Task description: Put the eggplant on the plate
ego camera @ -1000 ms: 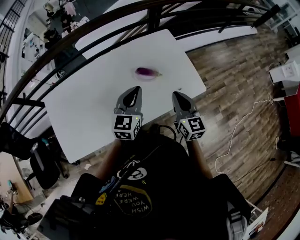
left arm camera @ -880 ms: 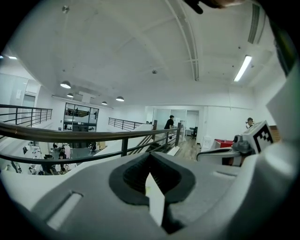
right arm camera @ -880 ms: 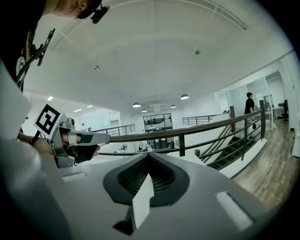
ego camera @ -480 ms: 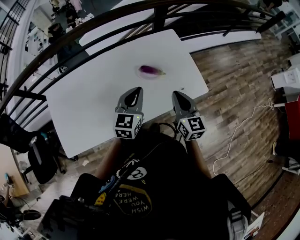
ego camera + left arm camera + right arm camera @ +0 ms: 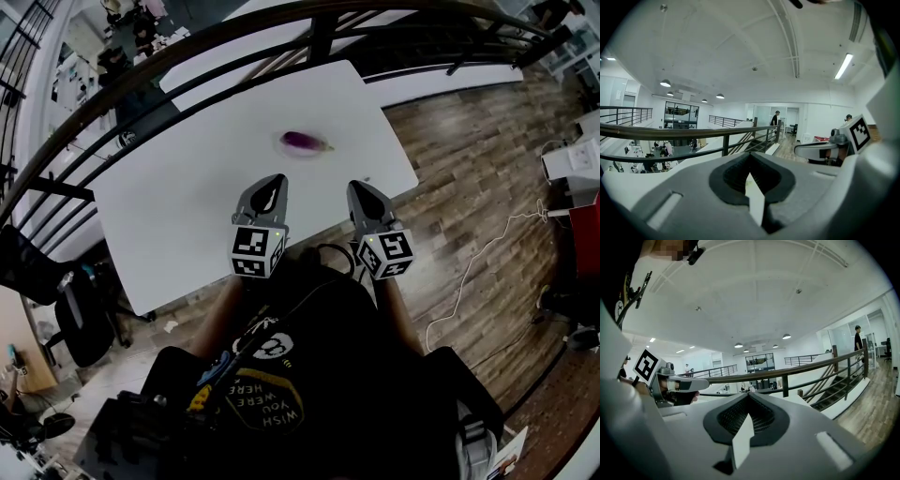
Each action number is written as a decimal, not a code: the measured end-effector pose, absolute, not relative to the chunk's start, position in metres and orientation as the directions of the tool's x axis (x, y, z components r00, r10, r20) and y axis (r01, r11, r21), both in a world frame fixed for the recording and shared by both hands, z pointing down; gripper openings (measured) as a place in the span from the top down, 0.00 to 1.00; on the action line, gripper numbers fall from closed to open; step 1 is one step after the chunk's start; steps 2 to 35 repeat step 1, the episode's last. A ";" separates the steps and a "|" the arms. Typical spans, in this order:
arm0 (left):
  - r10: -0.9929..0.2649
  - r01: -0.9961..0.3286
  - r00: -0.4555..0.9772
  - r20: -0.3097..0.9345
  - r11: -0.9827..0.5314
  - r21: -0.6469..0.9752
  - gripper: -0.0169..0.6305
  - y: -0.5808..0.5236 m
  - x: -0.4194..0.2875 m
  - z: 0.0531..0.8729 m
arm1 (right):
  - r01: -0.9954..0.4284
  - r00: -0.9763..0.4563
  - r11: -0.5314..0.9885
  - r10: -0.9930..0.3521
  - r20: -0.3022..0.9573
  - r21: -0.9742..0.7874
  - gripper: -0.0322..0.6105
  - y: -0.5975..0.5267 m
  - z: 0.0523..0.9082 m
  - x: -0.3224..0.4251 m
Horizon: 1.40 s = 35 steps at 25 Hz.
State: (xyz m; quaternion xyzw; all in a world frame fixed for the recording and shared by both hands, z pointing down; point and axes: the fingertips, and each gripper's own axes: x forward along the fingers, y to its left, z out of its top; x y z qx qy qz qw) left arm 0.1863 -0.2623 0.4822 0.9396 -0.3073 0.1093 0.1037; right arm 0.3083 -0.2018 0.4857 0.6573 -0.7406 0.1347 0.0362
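A small purple eggplant [image 5: 302,142] lies on the white table [image 5: 178,206], towards its far side, on what looks like a pale plate [image 5: 288,150] that barely stands out from the tabletop. My left gripper [image 5: 270,181] and right gripper [image 5: 362,188] hover side by side over the table's near edge, well short of the eggplant. Both are shut with nothing in them. In the left gripper view my left gripper [image 5: 749,157] has its jaws together, and so does my right gripper [image 5: 749,398] in its own view. Neither gripper view shows the eggplant.
A dark metal railing [image 5: 234,37] runs along the far side of the table, with a stairwell beyond. Wooden floor [image 5: 469,178] lies to the right, with a cable on it. A black chair [image 5: 80,319] stands at the table's left end.
The head view has shifted slightly. Both grippers and the eggplant stay where they were.
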 end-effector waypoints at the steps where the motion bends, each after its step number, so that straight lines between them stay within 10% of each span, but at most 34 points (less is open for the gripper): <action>1: -0.556 -0.601 0.787 0.269 -0.789 0.128 0.96 -0.263 0.185 0.482 | -0.983 -0.136 0.102 -0.963 0.231 -0.152 0.95 -0.202 0.486 0.306; 35: -0.556 -0.601 0.787 0.269 -0.789 0.128 0.96 -0.263 0.185 0.482 | -0.983 -0.136 0.102 -0.963 0.231 -0.152 0.95 -0.202 0.486 0.306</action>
